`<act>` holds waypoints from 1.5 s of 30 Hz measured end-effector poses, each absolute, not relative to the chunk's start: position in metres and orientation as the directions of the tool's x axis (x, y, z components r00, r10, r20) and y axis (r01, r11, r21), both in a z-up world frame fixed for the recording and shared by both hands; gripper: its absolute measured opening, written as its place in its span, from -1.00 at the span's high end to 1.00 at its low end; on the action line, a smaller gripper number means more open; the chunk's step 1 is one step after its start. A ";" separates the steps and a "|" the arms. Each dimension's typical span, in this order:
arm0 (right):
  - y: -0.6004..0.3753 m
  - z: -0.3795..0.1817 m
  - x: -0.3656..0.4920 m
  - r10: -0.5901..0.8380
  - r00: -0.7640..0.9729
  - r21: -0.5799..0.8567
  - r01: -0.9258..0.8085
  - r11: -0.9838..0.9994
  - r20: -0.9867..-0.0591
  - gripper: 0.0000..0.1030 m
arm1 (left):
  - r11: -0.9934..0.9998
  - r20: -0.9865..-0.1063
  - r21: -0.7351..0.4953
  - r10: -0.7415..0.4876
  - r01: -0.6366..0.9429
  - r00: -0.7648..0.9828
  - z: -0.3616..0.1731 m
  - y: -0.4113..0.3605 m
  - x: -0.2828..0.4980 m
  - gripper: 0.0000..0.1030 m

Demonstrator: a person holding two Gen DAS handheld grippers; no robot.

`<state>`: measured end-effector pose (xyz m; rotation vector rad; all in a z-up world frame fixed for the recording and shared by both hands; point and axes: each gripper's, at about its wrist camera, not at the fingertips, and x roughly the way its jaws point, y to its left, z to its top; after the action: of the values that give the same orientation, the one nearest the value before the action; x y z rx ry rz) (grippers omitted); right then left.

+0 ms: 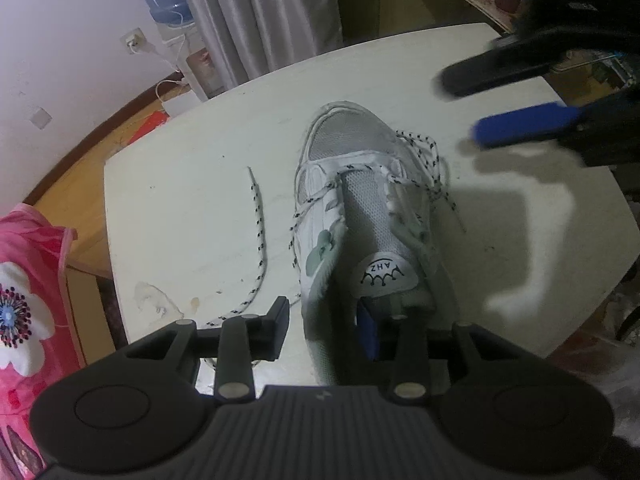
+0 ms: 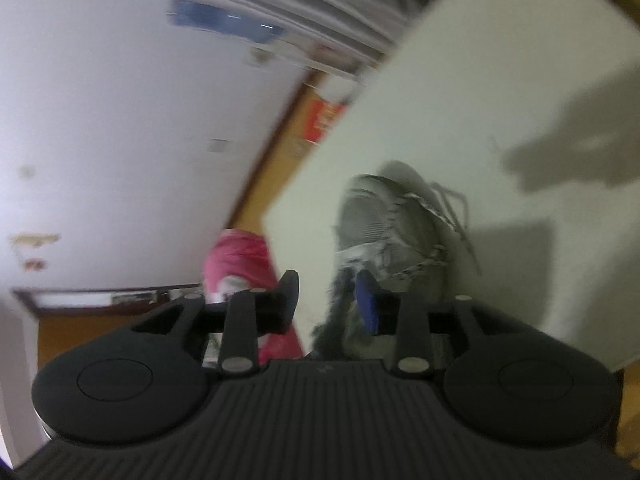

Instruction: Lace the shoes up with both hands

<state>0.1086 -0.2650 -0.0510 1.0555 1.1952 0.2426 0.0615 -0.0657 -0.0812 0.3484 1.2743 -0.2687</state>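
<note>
A: Status on lacing?

B: Barely begun. Shoe [image 1: 360, 216] sits mid table [image 1: 180, 200], toe away. Lace [image 1: 424, 160] runs thru lowest eyelets only; upper ones bare. One end trails left on table, other loops by right side of toe.

A: Claws?

B: Left claw [image 1: 326, 330] astride heel collar, jaws spread, whether pinching it can't tell. Right claw [image 1: 492, 104] spread, empty, hovering above right of shoe. Its own view blurred.

A: Remaining?

B: Pick up ends, cross, thread rest, tie.
</note>
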 end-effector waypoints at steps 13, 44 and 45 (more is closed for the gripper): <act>-0.264 -0.109 0.129 0.683 0.536 0.858 0.425 0.289 -0.496 0.95 | 0.921 -0.964 0.113 0.011 0.373 0.265 -0.085 -0.067 0.071 0.25; -0.311 -0.041 0.048 0.576 0.761 0.924 -0.078 -0.373 0.297 0.95 | 0.954 -0.974 0.148 0.095 0.260 0.205 -0.105 -0.074 0.084 0.21; -0.312 -0.040 0.048 0.577 0.758 0.923 -0.087 -0.375 0.306 0.95 | 0.956 -0.974 0.148 0.097 0.253 0.204 -0.106 -0.073 0.085 0.21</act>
<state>0.0478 -0.3117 -0.0402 1.8323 0.3792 0.7371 0.0854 -0.0728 -0.1055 0.3029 1.3675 -0.1113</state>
